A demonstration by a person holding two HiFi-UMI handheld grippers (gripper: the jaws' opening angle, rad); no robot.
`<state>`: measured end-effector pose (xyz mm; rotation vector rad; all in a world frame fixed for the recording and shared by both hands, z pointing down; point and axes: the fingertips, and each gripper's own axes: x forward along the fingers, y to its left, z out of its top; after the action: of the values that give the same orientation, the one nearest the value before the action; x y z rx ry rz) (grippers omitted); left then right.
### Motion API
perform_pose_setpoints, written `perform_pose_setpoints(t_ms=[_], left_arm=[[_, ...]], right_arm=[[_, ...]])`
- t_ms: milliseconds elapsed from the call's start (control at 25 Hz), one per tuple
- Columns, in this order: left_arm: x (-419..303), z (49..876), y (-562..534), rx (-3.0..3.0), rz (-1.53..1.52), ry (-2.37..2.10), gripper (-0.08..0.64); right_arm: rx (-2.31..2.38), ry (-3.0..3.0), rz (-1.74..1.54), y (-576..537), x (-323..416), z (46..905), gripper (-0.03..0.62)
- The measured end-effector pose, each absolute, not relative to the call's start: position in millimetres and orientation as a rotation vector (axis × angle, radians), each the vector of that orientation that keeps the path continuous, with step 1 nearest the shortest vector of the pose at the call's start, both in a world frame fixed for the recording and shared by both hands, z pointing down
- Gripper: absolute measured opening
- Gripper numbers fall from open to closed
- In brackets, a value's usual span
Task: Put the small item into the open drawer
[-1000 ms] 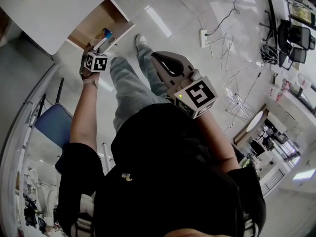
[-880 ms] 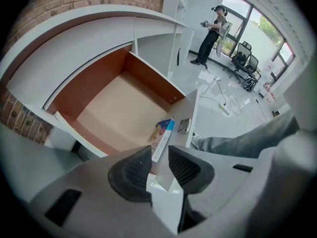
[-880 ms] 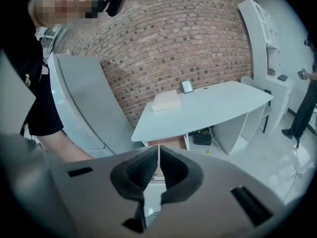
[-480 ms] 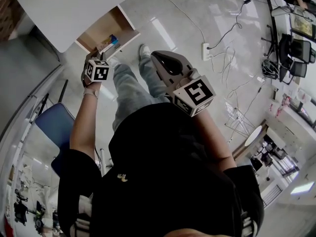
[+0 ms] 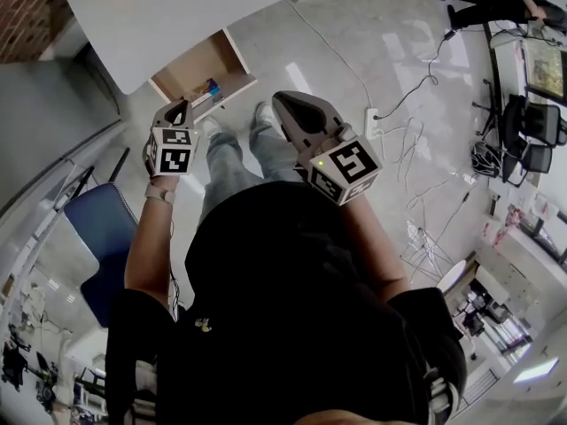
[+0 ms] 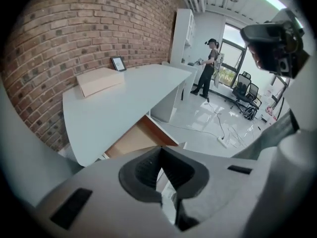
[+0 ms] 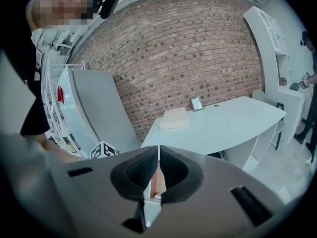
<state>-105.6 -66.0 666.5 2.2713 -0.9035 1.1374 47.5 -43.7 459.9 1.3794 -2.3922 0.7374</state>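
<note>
The left gripper (image 6: 159,153) is found clenched, with nothing held between its jaws. The right gripper (image 7: 158,151) is likewise clenched and empty, and is held at 3 o'clock of the left in the head view. The open drawer (image 5: 190,67) is noted at 1 o'clock of the left gripper, below the white surface (image 5: 177,7). A small blue item (image 5: 211,87) is seen lying inside it.

Brick wall (image 6: 74,33), flat beige box (image 6: 99,81) near small frame (image 6: 118,63), blue chair (image 5: 93,237), white power strip (image 5: 370,116)
</note>
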Motion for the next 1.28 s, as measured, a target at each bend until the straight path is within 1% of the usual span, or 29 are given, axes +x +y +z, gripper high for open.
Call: perform_pose_setpoints(t_ms=[360, 640, 920, 1280], left_arm=[[-94, 538, -71, 2.372, 0.846, -1.101, 0.003], [-96, 462, -64, 2.408, 0.692, -1.267, 0.003], [-108, 409, -54, 2.404, 0.534, -1.437, 0.003], [-139, 376, -56, 2.353, 0.339, -1.628, 0.003]], right_arm=[[1.264, -2.501, 0.667, -51, 54, 435, 0.012], [1.156, -2.595, 0.601, -55, 52, 414, 0.012], [1.079, -2.659, 0.556, -59, 53, 395, 0.012], [1.005, -2.703, 0.499, -71, 41, 379, 0.012]])
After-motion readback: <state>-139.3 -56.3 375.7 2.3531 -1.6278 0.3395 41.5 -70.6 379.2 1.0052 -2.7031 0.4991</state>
